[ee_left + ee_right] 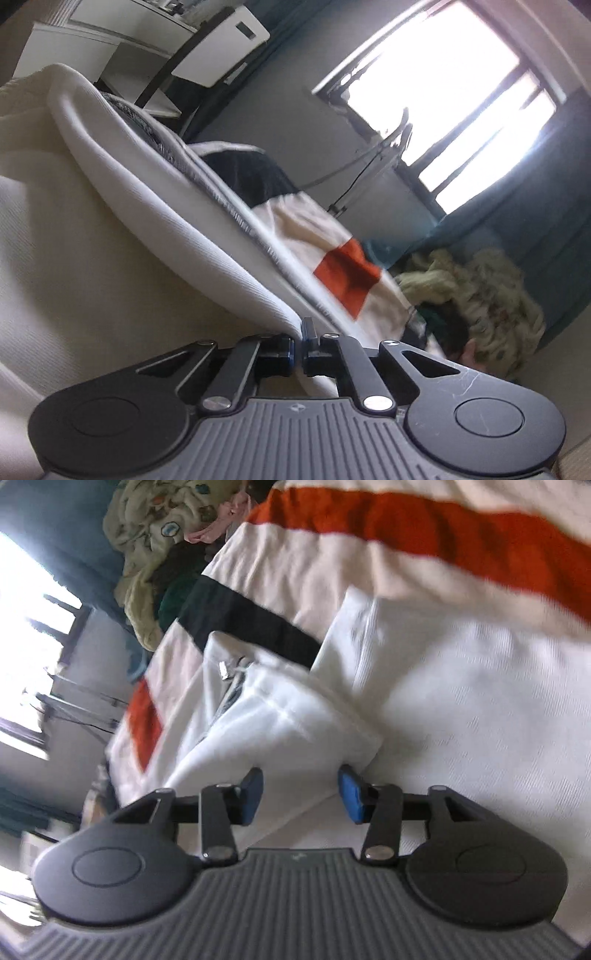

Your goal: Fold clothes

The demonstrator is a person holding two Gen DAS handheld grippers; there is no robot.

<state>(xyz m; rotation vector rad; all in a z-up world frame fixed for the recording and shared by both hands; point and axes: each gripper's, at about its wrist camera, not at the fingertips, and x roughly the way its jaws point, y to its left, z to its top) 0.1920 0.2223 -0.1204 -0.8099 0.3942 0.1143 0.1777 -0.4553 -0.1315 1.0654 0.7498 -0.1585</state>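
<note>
Our left gripper (300, 345): fingers clenched on edge of white garment (155, 206), fabric rising up-left from pinch. Our right gripper (301, 794): blue fingers (349, 799) spread, released, straddling folded corner of same garment (295, 723). Garment lies on cream blanket with orange and black stripes (406, 520). Clothes pile (147, 528) beyond.

Left gripper (299, 345) closed, right gripper (301, 794) agape.

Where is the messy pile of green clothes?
In the right wrist view, the green clothes pile sits top left, beyond the striped blanket, beside the window.
</note>
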